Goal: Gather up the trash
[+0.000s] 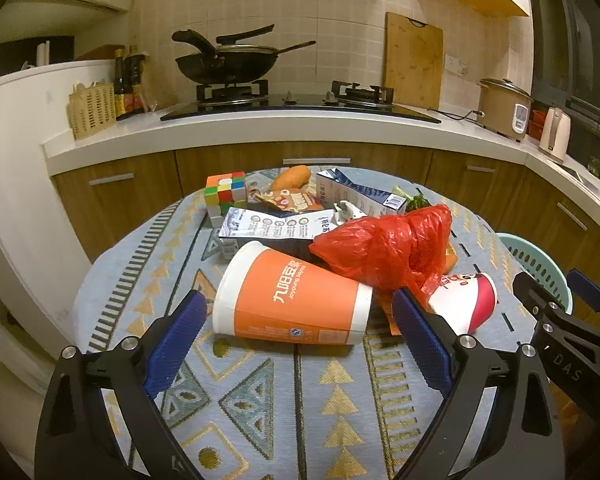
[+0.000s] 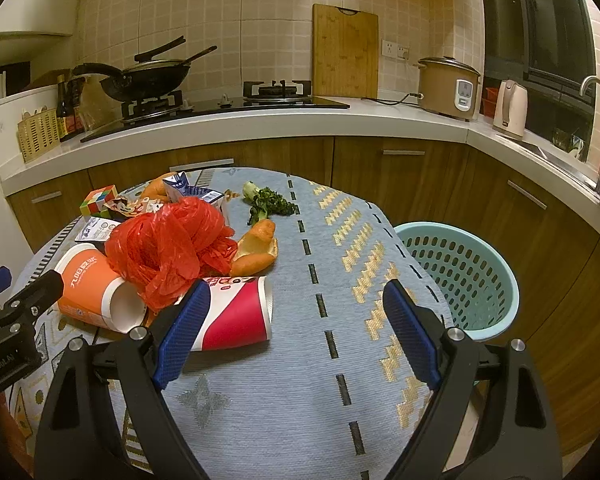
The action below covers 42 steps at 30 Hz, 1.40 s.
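Note:
An orange paper cup [image 1: 296,300] lies on its side on the patterned tablecloth, just ahead of my open, empty left gripper [image 1: 300,320]; it also shows in the right wrist view [image 2: 96,292]. A crumpled red plastic bag [image 1: 384,248] [image 2: 168,240] rests against it. A red and white paper cup [image 1: 468,300] [image 2: 236,312] lies on its side beside my open, empty right gripper [image 2: 292,320], touching its left finger. Orange peel [image 2: 256,248], greens [image 2: 268,204], milk cartons [image 1: 280,226] and a snack wrapper [image 1: 292,202] lie behind. A teal basket [image 2: 460,276] stands right of the table.
A Rubik's cube [image 1: 224,192] sits at the table's far left. The right gripper [image 1: 560,320] shows in the left wrist view beside the basket [image 1: 540,264]. Behind is a counter with a wok [image 1: 228,64], cutting board [image 1: 414,60], rice cooker [image 2: 448,84] and kettle [image 2: 510,108].

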### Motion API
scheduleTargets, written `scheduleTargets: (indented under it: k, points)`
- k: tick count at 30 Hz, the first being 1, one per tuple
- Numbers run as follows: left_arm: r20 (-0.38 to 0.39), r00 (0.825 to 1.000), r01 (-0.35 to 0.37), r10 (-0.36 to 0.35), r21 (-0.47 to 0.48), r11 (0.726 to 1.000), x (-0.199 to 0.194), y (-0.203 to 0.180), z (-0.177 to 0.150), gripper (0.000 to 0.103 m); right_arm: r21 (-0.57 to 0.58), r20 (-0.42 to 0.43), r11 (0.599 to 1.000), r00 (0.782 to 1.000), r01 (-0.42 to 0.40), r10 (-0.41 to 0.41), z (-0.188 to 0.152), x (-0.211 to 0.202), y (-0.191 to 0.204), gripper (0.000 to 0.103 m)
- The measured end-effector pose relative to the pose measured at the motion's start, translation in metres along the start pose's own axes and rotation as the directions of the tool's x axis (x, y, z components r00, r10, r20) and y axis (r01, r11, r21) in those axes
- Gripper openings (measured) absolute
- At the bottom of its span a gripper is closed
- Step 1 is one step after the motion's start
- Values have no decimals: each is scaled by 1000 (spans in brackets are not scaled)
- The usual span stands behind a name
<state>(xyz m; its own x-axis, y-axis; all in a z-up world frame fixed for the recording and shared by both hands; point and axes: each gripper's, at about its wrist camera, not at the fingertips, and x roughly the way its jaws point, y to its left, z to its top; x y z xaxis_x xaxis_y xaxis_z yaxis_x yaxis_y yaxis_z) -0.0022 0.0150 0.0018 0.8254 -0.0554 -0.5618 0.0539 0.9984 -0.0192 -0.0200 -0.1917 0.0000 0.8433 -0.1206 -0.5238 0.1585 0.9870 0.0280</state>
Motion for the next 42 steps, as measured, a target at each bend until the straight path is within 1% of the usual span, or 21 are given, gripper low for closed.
scheduleTargets:
  k: [15, 17, 18, 19, 20, 21, 22, 24, 26, 28, 32, 34, 36, 37, 38, 40, 42]
  points:
    - [5, 1000, 14, -14, -8, 1000, -8, 13, 1, 91, -4, 11, 1000, 1000, 10, -10, 0, -8, 5, 83]
    - [4, 1000, 5, -5, -3, 1000, -7, 17, -1, 92, -9, 14, 1000, 1000, 12, -12, 0, -10, 5, 78]
    - [2, 1000, -2, 2, 0, 1000, -6, 19, -2, 92, -14, 14, 1000, 1000, 12, -12, 0, -10, 4, 74]
    - [-5, 1000, -12, 12, -3, 1000, -4, 24, -3, 93, -18, 11, 1000, 1000, 13, -13, -1, -10, 3, 67]
    - [-14, 1000, -19, 19, -10, 1000, -1, 28, -5, 93, -19, 5, 1000, 1000, 9, -9, -1, -9, 1, 63]
    - [-30, 999, -21, 20, -24, 1000, 3, 34, -7, 93, -18, -2, 1000, 1000, 1, -1, -2, -8, -1, 58]
    - [-47, 999, -20, 19, -39, 999, 8, 39, -8, 93, -18, -7, 1000, 1000, -6, 6, -2, -7, -2, 50]
    - [-77, 997, -9, 4, -59, 998, 17, 46, -8, 93, -28, -17, 999, 1000, -18, 18, -3, -5, -2, 43]
    - [-88, 995, 34, -40, -72, 997, 20, 47, -8, 93, -38, -14, 999, 1000, -25, 25, -4, -5, -1, 41]
    - [-100, 992, 67, -73, -55, 996, 23, 36, -6, 93, -39, -10, 999, 999, -33, 33, -4, -4, -2, 41]
    - [-96, 995, 24, -20, 44, 999, 35, 0, -8, 94, -8, -33, 998, 998, -62, 62, -1, 1, -10, 41]
    - [-117, 992, -33, 46, 110, 993, 52, -20, -12, 94, -4, -46, 998, 997, -65, 64, -1, 4, -13, 41]
    - [-142, 987, -55, 74, 134, 989, 61, -25, -16, 89, -2, -60, 997, 995, -80, 80, -3, 7, -13, 41]
    - [-149, 985, -67, 88, 137, 988, 63, -24, -19, 83, -1, -67, 996, 994, -88, 88, -3, 9, -13, 41]
    - [-160, 983, -72, 93, 134, 988, 63, -21, -21, 82, -4, -73, 995, 993, -98, 97, -4, 10, -12, 41]
    - [-161, 984, -64, 81, 110, 992, 56, -8, -22, 82, -11, -83, 993, 990, -118, 117, -6, 12, -10, 41]
    - [-151, 984, -82, 95, 88, 993, 44, 8, -23, 81, -15, -93, 991, 987, -136, 134, -9, 14, -7, 42]
